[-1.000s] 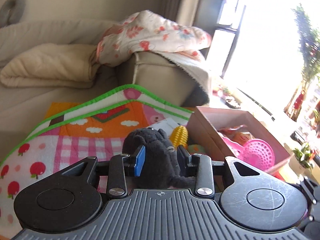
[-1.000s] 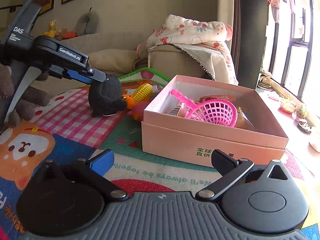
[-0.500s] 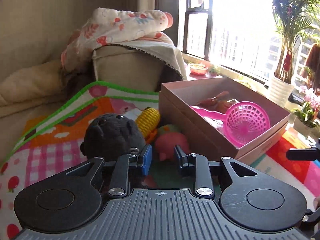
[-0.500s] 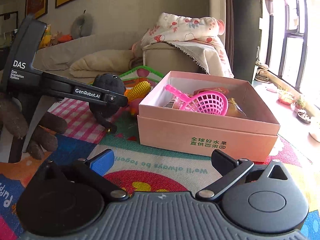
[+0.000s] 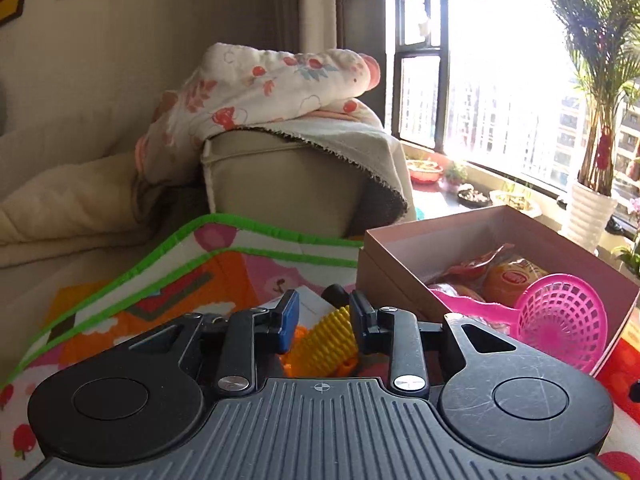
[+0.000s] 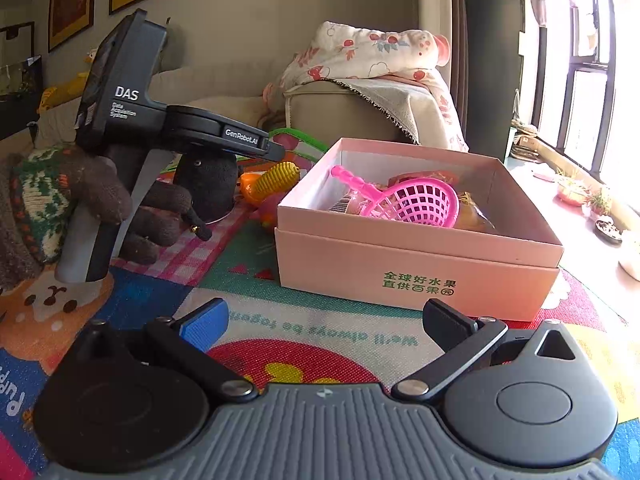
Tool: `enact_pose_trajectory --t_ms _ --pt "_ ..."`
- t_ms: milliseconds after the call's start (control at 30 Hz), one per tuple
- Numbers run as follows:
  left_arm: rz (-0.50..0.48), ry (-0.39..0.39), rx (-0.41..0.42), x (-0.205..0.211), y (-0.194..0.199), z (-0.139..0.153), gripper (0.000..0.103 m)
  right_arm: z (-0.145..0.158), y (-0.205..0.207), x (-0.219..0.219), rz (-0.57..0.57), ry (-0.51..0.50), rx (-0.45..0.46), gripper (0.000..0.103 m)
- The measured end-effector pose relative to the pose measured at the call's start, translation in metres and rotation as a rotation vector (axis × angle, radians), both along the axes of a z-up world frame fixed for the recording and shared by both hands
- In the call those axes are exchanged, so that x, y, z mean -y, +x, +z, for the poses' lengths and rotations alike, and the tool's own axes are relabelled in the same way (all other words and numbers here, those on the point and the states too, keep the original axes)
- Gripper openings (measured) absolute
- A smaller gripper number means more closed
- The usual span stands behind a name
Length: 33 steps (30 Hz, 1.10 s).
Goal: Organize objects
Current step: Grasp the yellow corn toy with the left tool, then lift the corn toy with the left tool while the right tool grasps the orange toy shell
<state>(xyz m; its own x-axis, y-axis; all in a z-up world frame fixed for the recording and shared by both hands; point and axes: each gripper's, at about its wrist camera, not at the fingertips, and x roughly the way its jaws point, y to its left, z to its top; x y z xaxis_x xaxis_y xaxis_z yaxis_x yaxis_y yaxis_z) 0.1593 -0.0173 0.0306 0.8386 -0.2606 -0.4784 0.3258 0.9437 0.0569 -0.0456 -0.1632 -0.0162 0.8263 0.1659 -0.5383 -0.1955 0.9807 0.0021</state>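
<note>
My left gripper (image 5: 324, 316) hovers low over the play mat with its jaws narrowly apart. A yellow ribbed corn toy (image 5: 324, 340) shows in the gap just beyond the fingertips, and the pads do not press on it. In the right wrist view the left gripper (image 6: 276, 152) reaches over a black plush toy (image 6: 208, 188) standing on the mat, its tip just above the corn toy (image 6: 280, 174). A gloved hand (image 6: 100, 200) holds it. My right gripper (image 6: 324, 320) is open and empty in front of the pink box (image 6: 420, 280).
The pink box (image 5: 400, 248) holds a pink plastic scoop (image 5: 560, 316) and snack packets (image 5: 508, 280). A small pink toy (image 6: 268, 208) lies between the corn and the box. A sofa arm (image 5: 280, 184) draped with blankets stands behind, and potted plants line the window sill at right.
The left gripper let go of the black plush toy, which now stands on the mat, and swung right toward the corn toy and the box. The right gripper barely moved.
</note>
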Motion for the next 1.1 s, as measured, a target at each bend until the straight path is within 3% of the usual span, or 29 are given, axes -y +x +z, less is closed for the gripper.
enact_pose_trajectory --t_ms 100,267,367,433,567,700,767,833,933,1100 --pt "-0.027 0.065 -0.023 0.006 0.013 -0.005 0.033 0.000 0.000 0.001 0.000 0.002 -0.001 0.103" --pt "-0.173 0.036 -0.063 -0.004 0.008 -0.007 0.034 0.000 0.000 0.002 0.003 0.016 -0.003 0.103" --pt "-0.221 0.102 -0.055 -0.003 0.001 -0.010 0.035 0.000 0.002 0.003 0.009 0.024 -0.011 0.103" --pt "-0.181 0.144 -0.047 0.000 0.005 -0.013 0.037 0.000 0.003 0.003 0.011 0.028 -0.015 0.103" --pt "-0.101 0.092 -0.080 -0.002 0.024 -0.012 0.037 -0.001 0.003 0.004 0.007 0.032 -0.020 0.103" --pt "-0.085 0.181 -0.114 0.011 0.035 -0.017 0.043 -0.001 0.003 0.004 0.007 0.031 -0.026 0.103" --pt "-0.063 0.189 -0.126 0.012 0.037 -0.016 0.043 -0.001 0.004 0.004 0.003 0.032 -0.029 0.103" --pt "-0.043 0.146 -0.127 0.006 0.034 -0.012 0.037 -0.002 0.004 0.004 -0.001 0.033 -0.031 0.103" --pt "-0.025 0.009 -0.120 -0.012 0.016 -0.001 0.036 -0.002 0.005 0.005 -0.006 0.036 -0.038 0.103" --pt "-0.076 -0.233 -0.130 -0.055 -0.057 0.017 0.034 -0.003 0.006 0.005 -0.010 0.028 -0.046 0.103"
